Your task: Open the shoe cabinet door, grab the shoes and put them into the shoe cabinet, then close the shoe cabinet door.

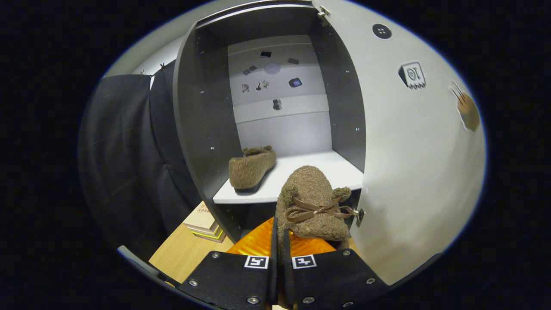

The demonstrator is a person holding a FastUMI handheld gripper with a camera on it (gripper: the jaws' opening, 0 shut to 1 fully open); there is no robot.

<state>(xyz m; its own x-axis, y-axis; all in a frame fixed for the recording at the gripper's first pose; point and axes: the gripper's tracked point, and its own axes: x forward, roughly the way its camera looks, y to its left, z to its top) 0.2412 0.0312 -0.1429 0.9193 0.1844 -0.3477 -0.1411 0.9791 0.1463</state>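
Tool (278, 241) nearly closed, pinching second shoe's (313, 202) heel edge, toe pointing ahead toward cabinet shelf (331, 170). First shoe (251, 167) already resting there, left of carried one; door (409, 150) open at right.

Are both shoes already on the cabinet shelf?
No. One shoe lies on the shelf; the gripper holds the other shoe before it.
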